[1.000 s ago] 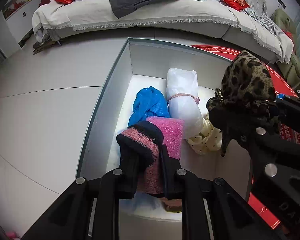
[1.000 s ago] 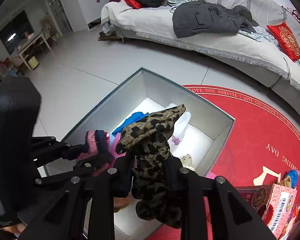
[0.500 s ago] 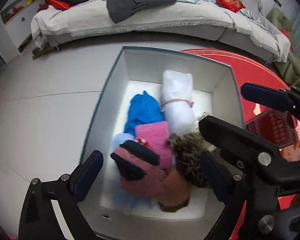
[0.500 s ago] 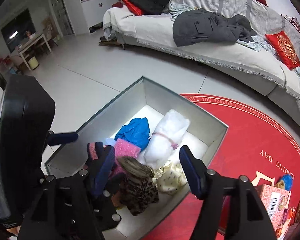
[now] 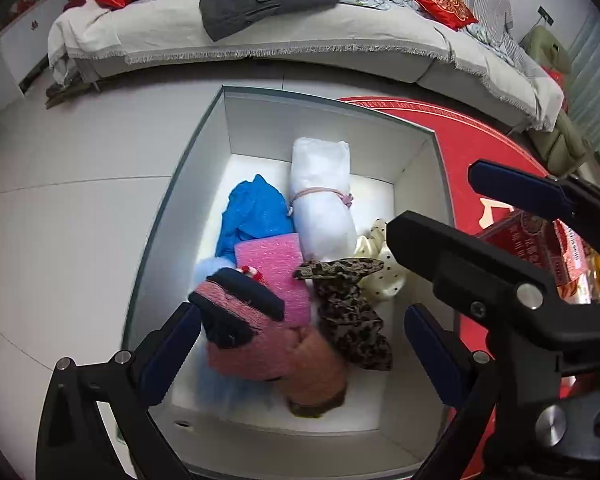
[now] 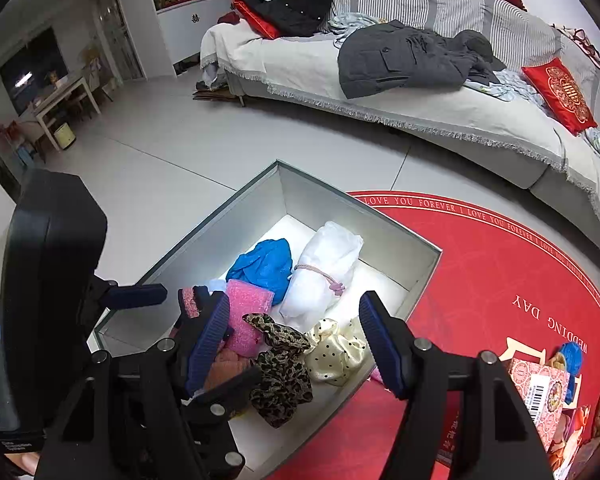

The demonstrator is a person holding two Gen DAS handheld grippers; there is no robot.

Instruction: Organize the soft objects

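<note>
Both soft pieces have been let go since the earlier frames: the pink knitted item with dark trim [image 5: 236, 320] and the leopard-print fabric piece [image 5: 351, 312] now lie in the open grey storage box [image 5: 327, 108]. The left hand-held gripper [image 5: 300, 352] has just been opened wide and is empty; the right hand-held gripper [image 6: 296, 344] is likewise released. If either is lifted carelessly, loose fabric could be snagged and dragged out, since the pads hang just above the pile.

- A leopard-print cloth [image 5: 351, 316] is seen.
- A blue fabric [image 5: 256, 212] and a white roll [image 5: 321, 200] are seen.
- The box [image 5: 327, 120] is grey; the rug [image 6: 499, 280] is red.
</note>
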